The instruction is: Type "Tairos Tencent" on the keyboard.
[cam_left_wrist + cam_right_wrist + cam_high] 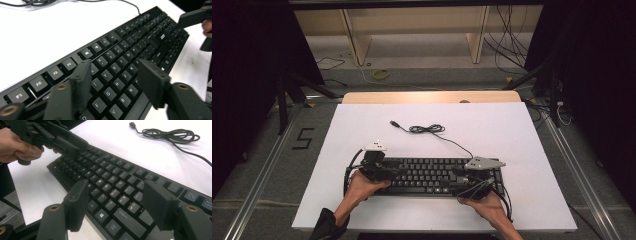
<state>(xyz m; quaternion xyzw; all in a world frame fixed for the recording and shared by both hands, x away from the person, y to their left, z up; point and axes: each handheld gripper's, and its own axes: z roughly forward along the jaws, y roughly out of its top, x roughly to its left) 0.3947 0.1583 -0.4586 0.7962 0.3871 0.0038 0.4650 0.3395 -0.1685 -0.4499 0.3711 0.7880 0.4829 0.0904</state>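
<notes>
On the near half of the white table top, a black keyboard lay flat with its long side parallel to the front edge, key rows facing up. Its cable ran from the back right of the case across the bare surface to a loose coil, and the plug end lay beyond that coil, toward the far left. Over the left end of the keyboard hovered the left gripper; its jaws stood apart above the letter keys, with nothing clamped between them, and neither pad pressed on a key. Over the right end, the right gripper was likewise held with its jaws spread wide above the lower key rows near the shift key, gripping nothing. From the high view, the left hand held its tool at the near left corner of the keyboard and the right hand held its tool at the near right corner. Whether either tool body rested on the case could not be determined. Beyond the far edge of the table stood a pale wooden frame on a grey floor, with loose dark wires trailing at the right.
</notes>
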